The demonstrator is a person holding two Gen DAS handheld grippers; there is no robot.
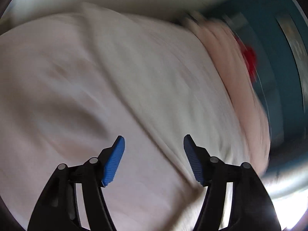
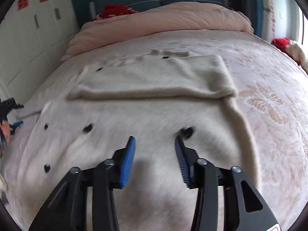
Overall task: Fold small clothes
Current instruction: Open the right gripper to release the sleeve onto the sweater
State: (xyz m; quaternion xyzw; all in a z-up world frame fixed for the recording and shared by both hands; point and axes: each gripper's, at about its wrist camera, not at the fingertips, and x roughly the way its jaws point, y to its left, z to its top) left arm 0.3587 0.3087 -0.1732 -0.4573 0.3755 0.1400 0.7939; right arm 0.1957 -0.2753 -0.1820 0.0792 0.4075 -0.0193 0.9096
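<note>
A cream knit garment [image 2: 146, 100] with small black heart marks lies spread on the bed, its far part folded over into a flat band [image 2: 154, 80]. My right gripper [image 2: 155, 140] is open and empty, low over the near part of the garment, next to a black heart [image 2: 186, 131]. My left gripper [image 1: 154, 140] is open and empty, close above pale cloth [image 1: 115, 77]; that view is motion-blurred, so I cannot tell garment from bed cover there.
The bed has a pink patterned cover [image 2: 269, 100] and a rolled pink duvet [image 2: 163, 21] at its head. Red items [image 2: 113, 11] lie by the duvet and at the right edge [image 2: 281, 42]. White cupboards [image 2: 34, 34] stand left. Dark objects [image 2: 9, 111] sit at the left edge.
</note>
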